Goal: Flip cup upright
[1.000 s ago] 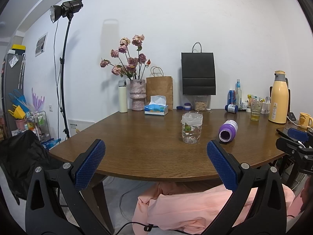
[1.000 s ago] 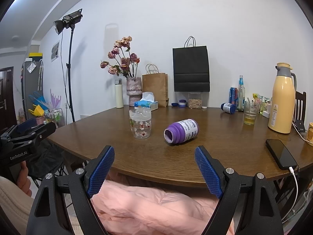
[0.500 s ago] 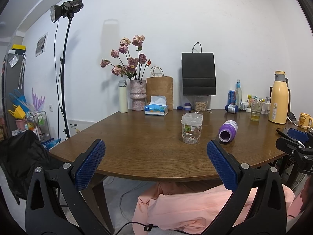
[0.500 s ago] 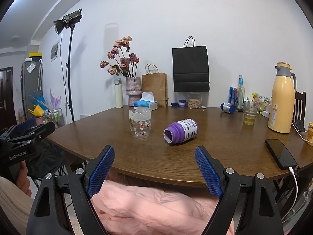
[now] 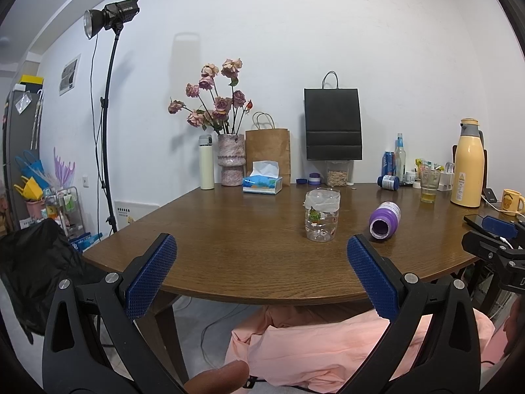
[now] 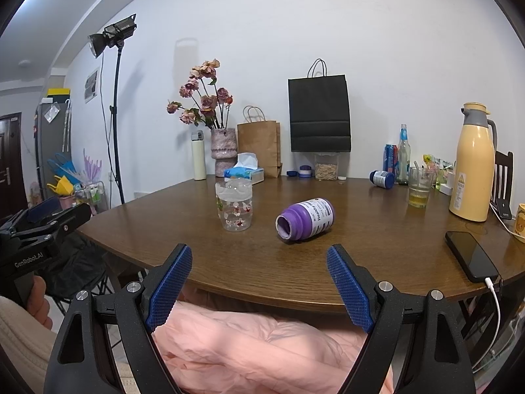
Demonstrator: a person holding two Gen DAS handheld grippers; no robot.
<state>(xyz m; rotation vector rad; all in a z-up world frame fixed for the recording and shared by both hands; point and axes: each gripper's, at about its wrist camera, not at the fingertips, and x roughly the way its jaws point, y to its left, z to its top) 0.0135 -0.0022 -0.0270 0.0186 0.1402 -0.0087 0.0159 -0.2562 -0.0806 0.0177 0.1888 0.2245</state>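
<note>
A round wooden table (image 6: 377,256) fills the middle of both views. Against the white wall behind it stand a black paper bag (image 6: 319,111), a brown paper bag (image 6: 259,147) and a vase of dried roses (image 6: 223,151). At the right edge of the table is a tall yellow thermos jug (image 6: 472,164), and nearer the front edge lies a black phone (image 6: 471,255) with a white cable.

The left gripper (image 5: 262,262) and the right gripper (image 6: 259,271) are both held low before the table's front edge, above a pink cloth. The fingers of each are spread wide apart and hold nothing; neither touches the table.

In the middle of the table stands a clear cup (image 6: 234,205) with small flower prints, upright. To its right, a little apart from it, lies the purple bottle (image 6: 305,218) on its side, its open mouth turned toward the front left. From the left wrist view the same purple bottle (image 5: 384,220) is right of the clear cup (image 5: 321,219).
</note>
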